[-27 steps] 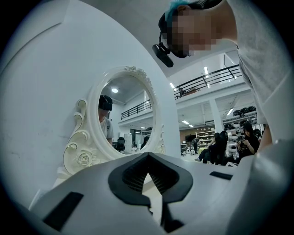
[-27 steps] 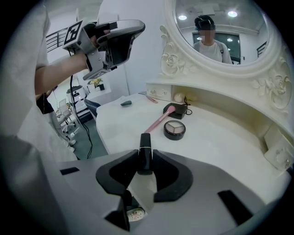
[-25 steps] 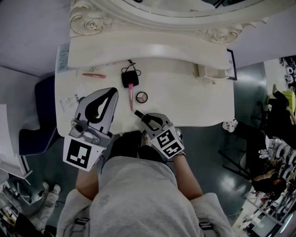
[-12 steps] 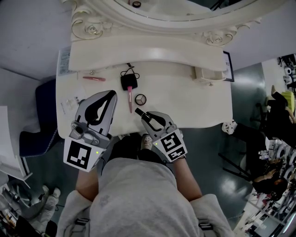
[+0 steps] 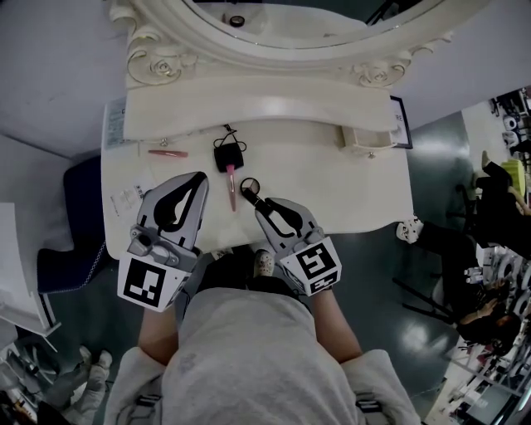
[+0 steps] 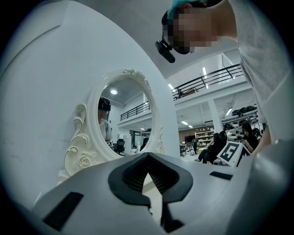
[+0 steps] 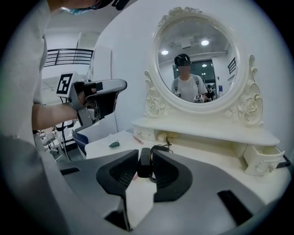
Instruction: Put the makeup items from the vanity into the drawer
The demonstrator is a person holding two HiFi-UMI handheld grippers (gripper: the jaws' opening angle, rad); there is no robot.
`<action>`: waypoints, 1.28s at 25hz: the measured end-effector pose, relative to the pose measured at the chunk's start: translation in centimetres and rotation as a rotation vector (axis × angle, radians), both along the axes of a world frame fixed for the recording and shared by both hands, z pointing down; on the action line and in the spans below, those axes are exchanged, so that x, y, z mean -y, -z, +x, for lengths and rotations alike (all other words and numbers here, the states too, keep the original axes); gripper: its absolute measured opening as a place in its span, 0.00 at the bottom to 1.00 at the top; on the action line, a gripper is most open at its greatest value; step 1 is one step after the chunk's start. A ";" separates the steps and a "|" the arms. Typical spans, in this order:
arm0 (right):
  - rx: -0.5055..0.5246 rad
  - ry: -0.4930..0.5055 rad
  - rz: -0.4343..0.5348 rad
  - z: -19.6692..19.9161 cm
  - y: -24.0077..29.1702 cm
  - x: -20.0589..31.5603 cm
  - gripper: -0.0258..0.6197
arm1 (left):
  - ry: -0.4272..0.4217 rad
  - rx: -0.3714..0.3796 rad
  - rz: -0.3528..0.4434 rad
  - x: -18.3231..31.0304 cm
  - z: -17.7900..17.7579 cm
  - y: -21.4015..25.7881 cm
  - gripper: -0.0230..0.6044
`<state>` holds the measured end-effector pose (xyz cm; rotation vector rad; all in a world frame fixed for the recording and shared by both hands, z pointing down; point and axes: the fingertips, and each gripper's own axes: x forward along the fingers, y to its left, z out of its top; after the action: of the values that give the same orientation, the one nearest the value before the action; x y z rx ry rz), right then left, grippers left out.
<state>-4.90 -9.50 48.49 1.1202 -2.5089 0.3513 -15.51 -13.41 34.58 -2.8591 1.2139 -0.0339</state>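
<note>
Right claw point(image 5: 253, 197) point(image 7: 145, 158) is clenched on a short black tube point(image 5: 247, 195) point(image 7: 145, 161), and from my seat I see both pads pressing its sides, with the tube upright between them and held above the table point(image 5: 332, 187) point(image 7: 216, 158). Just beyond the tube, near the claw's tips, lies a round compact point(image 5: 250, 184), and beside that a pink tube point(image 5: 231, 187) stretched toward me. At the pink tube's far end sits a black pouch point(image 5: 226, 155) point(image 7: 160, 148) with a thin cord. Farther to the left, close to the raised shelf point(image 5: 265, 109) point(image 7: 206, 128), a pink stick point(image 5: 168, 153) point(image 7: 138, 140) lies flat.

I hold the left claw point(image 5: 199, 177) point(image 6: 148, 155) over the table's left part, well apart from these things. Its tips meet and nothing is between them.

At the shelf's right end a small drawer point(image 5: 366, 138) point(image 7: 262, 158) stands out a little from the front. Behind the shelf rises the round mirror point(image 5: 274, 17) point(image 7: 197, 59) in its carved pale frame, where I can see a person in a light shirt reflected.
</note>
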 end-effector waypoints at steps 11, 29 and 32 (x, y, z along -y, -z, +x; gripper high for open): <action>0.059 -0.094 0.112 0.1 4.1 2.0 0.19 | -0.039 -0.014 0.006 0.8 -0.7 0.2 0.06; 0.096 -0.151 0.214 5.9 8.1 4.6 0.19 | -0.024 -0.053 0.058 2.6 3.5 3.0 0.06; 0.094 -0.145 0.221 7.5 8.5 5.0 0.19 | -0.006 -0.081 0.079 2.9 4.9 4.0 0.06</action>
<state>2.55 -14.52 40.04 1.4057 -2.6050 0.1702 -10.63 -16.31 30.57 -2.8215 1.1924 0.1287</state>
